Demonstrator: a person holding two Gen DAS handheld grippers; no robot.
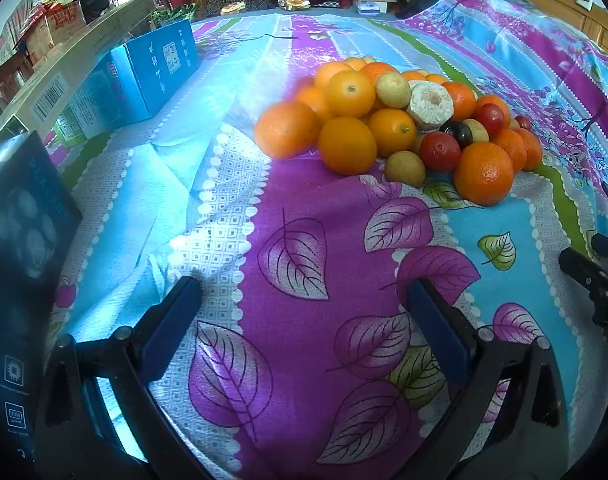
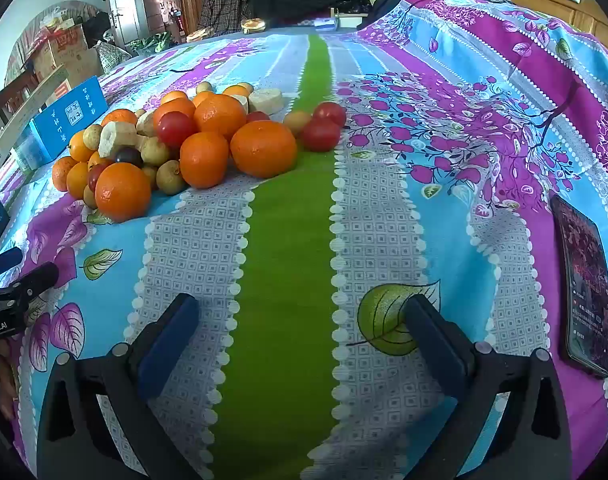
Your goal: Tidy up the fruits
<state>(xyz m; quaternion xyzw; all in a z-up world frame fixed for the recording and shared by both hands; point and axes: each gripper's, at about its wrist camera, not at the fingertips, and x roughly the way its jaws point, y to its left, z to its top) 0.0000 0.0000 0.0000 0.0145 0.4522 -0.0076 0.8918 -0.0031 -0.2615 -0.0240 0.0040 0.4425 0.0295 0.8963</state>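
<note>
1. The left gripper [image 1: 304, 292] hovers low over the patterned bedsheet [image 1: 304, 220], its two blue-padded fingers wide apart and holding nothing. The right gripper [image 2: 300, 308] is in the same condition: fingers apart, nothing between them, above the green stripe [image 2: 280, 280] of the cloth. I judge that no fruit has been sorted yet.

2. A phone [image 2: 585, 284] lies flat on the sheet, just beside the right gripper on its outer side. A careless sideways swing of that arm could push it or scratch the screen.

3. The sheet is soft and wrinkled. Fingers that come down too low may catch the cloth and drag it, and then the whole pile moves.

4. The fruit pile [image 1: 395, 120] is further ahead, in front of the left gripper and a little to its right. In the right wrist view the pile [image 2: 176, 144] is ahead on the left.

5. The nearest orange [image 1: 483, 174] and the small yellowish fruit [image 1: 405, 168] beside it touch their neighbours. Taking one from the bottom could let the upper ones roll, because all of them are round.

6. The red tomatoes [image 2: 323, 126] at the far edge of the pile are probably soft, so a strong squeeze may burst them.

7. The blue box [image 1: 152, 68] stands far to the left, well apart from the pile. Fruit that rolls away could stop against it or leave the bed.
</note>
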